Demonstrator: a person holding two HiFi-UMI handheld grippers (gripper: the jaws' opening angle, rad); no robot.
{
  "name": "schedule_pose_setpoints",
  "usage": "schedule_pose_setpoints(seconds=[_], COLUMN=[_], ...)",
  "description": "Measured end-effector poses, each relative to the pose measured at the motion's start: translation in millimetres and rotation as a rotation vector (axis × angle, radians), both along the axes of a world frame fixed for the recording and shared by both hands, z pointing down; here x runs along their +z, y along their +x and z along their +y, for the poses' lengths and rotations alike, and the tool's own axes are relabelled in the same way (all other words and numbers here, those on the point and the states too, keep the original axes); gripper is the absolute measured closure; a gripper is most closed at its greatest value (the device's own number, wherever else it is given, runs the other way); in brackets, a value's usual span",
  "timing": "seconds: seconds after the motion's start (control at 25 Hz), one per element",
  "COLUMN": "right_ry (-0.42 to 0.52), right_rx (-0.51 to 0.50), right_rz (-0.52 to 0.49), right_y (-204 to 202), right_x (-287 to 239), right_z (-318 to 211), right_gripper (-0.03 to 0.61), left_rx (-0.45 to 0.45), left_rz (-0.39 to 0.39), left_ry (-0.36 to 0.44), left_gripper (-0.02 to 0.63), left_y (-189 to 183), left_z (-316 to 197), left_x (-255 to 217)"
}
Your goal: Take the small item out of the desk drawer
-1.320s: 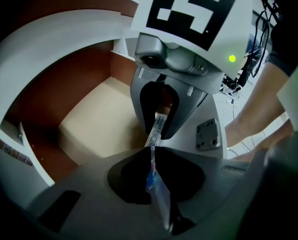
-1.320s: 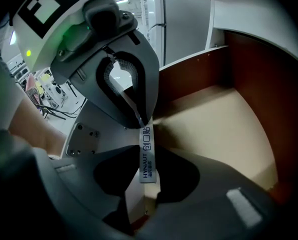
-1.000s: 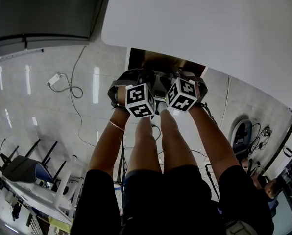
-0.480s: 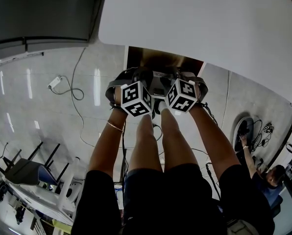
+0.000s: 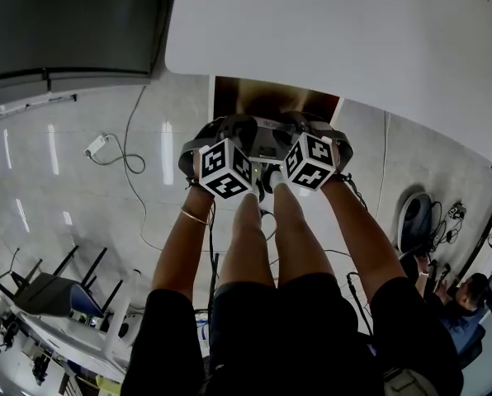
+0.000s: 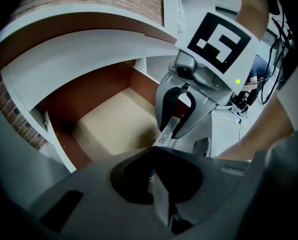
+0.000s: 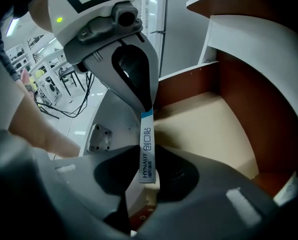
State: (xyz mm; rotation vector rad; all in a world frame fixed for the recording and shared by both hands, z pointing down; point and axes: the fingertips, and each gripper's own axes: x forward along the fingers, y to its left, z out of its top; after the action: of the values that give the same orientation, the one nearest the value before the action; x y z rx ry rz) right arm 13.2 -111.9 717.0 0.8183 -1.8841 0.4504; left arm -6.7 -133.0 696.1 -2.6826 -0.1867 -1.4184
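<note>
The bandage strip [image 7: 147, 146], printed HYNAUT, hangs near upright over the front of the open drawer [image 6: 91, 96], its long axis running from one gripper to the other. The left gripper [image 7: 146, 109] is clenched on its upper end. The right gripper [image 6: 169, 134] is released, jaws apart around the lower end. The brown drawer walls stand beside and behind, the white desk top [image 5: 337, 48] is overhead, and the person's legs [image 5: 267, 246] are below.
</note>
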Motion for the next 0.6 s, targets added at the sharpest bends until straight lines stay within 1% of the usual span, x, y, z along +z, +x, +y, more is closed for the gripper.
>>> schedule_pose_setpoints(seconds=[0.6], right_ry=[0.031], right_rx=[0.104], right_rz=[-0.010], right_y=[11.3], right_x=[-28.9], right_z=[4.7], right_gripper=[0.472], left_rx=[-0.042], left_rz=[0.030], left_ry=[-0.016], left_gripper=[0.614], left_y=[-7.1], left_z=[-4.0], left_x=[-25.8])
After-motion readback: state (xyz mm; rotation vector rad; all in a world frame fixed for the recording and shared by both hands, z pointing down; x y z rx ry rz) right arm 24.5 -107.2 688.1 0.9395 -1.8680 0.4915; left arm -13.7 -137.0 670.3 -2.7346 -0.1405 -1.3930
